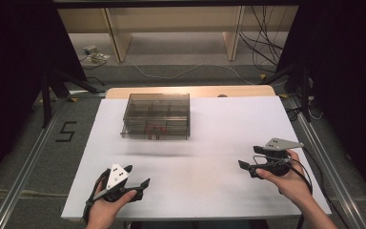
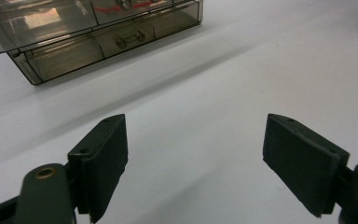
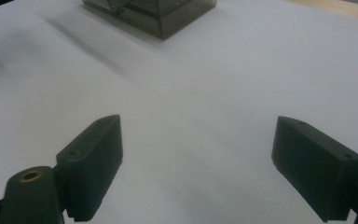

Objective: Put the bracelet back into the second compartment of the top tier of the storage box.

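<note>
Smoky-clear compartment box (image 1: 157, 116) is sitting closed at the far middle of the white table (image 1: 209, 143), holding something red. Both hands are hovering near the front edge, well apart from it. The left gripper (image 1: 134, 180) and the right gripper (image 1: 248, 166) are keeping their jaws apart and empty, so probably nothing is started; the next move is reaching to the latch (image 2: 130, 38).

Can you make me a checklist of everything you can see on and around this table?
Surface: white table, bare in the middle, with a wooden strip along its far edge.
Job's things: a clear smoky plastic box with compartments sits at the far side, lid shut; something red lies inside a near compartment.
Clutter: nothing seen on the table.
Grippers: left gripper and right gripper are both open, empty, held low at the near side, apart from the box.
Cables: a cable loops from the right gripper; loose cables lie on the floor beyond.
Surroundings: wooden shelf legs, a floor mark like a 5, metal rails.
</note>
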Tool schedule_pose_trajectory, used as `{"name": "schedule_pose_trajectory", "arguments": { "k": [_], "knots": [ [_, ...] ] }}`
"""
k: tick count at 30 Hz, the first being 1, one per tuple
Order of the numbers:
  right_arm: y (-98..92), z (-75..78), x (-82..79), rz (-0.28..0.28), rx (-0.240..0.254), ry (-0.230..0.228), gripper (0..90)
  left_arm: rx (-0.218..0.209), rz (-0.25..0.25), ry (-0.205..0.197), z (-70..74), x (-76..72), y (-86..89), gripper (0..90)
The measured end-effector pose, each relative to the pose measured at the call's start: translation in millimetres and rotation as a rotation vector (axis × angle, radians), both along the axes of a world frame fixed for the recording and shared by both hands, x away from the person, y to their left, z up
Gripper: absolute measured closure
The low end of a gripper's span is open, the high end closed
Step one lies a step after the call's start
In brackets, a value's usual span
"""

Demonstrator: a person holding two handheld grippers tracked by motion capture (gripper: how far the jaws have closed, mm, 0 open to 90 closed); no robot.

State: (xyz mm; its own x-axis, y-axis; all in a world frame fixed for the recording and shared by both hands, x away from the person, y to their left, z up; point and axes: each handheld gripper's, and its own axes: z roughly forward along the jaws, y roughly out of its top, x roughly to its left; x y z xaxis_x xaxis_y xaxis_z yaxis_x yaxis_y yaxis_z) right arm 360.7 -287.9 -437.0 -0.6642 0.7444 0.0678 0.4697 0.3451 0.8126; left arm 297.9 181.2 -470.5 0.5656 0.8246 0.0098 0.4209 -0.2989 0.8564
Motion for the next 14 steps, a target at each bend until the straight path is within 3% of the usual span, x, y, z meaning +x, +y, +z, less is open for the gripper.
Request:
{"name": "schedule_pose_trajectory", "arguments": {
  "k": [4,10,14],
  "knots": [
    [-8.0,-11.2,-8.7,-0.013,0.039,0.009,17.1,0.006,-0.008,0.003,-1.2,0.2,-1.7,22.0],
    [-11.2,-16.6,-12.5,-0.020,0.040,0.000,17.1,0.006,-0.021,0.005,-2.1,0.1,-3.6,22.0],
    [-12.1,-18.5,-13.5,-0.022,0.040,0.004,17.1,-0.016,-0.042,0.012,-1.4,-0.6,-10.3,21.9]
  ]
}}
